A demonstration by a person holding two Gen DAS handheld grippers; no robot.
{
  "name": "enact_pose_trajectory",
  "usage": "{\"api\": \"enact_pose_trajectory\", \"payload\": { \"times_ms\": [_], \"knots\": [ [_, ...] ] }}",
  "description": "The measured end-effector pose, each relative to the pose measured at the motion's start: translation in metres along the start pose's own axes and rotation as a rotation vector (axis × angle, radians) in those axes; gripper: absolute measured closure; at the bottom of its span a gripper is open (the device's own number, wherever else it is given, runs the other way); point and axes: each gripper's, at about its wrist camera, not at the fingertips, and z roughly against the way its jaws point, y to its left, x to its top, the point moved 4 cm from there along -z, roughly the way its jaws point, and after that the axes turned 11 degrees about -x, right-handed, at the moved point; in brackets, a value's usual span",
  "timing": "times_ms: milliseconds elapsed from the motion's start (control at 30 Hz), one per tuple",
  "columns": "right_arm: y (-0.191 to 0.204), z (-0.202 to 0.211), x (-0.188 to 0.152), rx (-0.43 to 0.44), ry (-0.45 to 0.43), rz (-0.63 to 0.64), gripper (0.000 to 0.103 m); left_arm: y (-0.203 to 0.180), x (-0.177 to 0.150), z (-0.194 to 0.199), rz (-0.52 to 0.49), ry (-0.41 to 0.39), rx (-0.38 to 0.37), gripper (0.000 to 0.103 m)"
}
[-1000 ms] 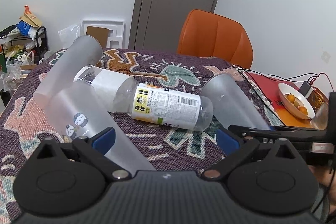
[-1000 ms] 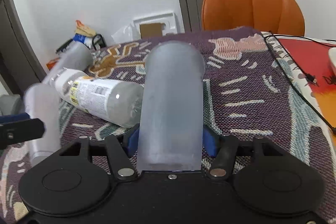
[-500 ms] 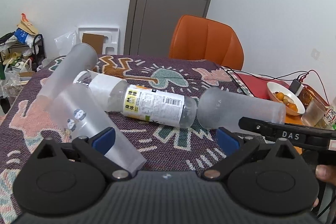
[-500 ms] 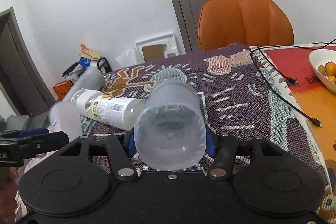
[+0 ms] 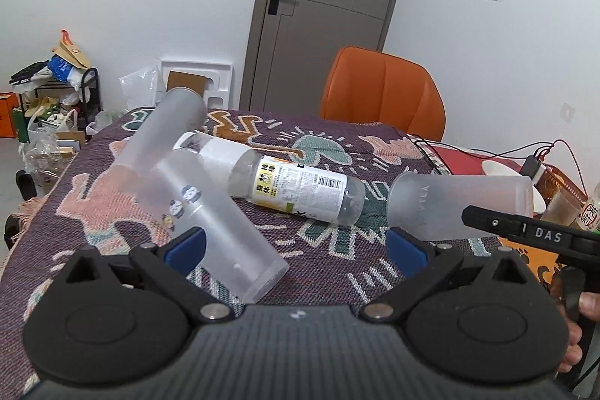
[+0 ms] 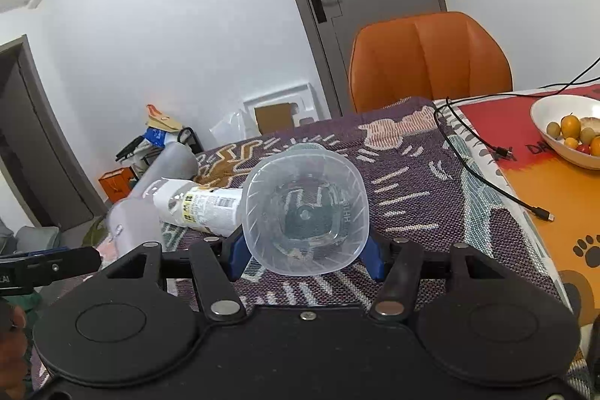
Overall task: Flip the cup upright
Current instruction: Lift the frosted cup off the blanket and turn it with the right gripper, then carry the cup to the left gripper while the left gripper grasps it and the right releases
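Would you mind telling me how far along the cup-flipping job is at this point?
No cup looks upright yet. In hand: the right tongs are shut on a frosted cup, held lying sideways above the patterned cloth, its open mouth facing the right camera. Left: stand it up, then the cartoon-print cup and the far cup, both still on their sides beside the bottle. The left tongs are open and hold nothing.

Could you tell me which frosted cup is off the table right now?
The plain one clamped in the right gripper; the other two cups lie on the cloth.

Three frosted cups, one plastic bottle, one orange chair, one fruit bowl.
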Motion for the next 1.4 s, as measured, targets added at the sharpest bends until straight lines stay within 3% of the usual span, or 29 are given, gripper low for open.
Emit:
{"api": "enact_pose_trajectory", "payload": {
  "times_ms": [367, 800, 1133, 1400],
  "knots": [
    [0.026, 0.036, -0.013, 0.083, -0.030, 0.033, 0.047, 0.008, -0.018, 0.037, 0.028, -0.038, 0.028, 0.002],
    [0.085, 0.054, -0.053, 0.202, 0.015, 0.118, 0.047, 0.028, -0.056, 0.076, 0.076, -0.030, 0.073, 0.002],
    [0.104, 0.040, -0.096, 0.220, 0.144, 0.175, 0.046, 0.044, -0.071, 0.084, 0.117, -0.004, 0.102, 0.002],
    [0.107, 0.041, -0.106, 0.215, 0.211, 0.207, 0.044, 0.037, -0.077, 0.078, 0.091, 0.019, 0.084, 0.002]
  ]
}}
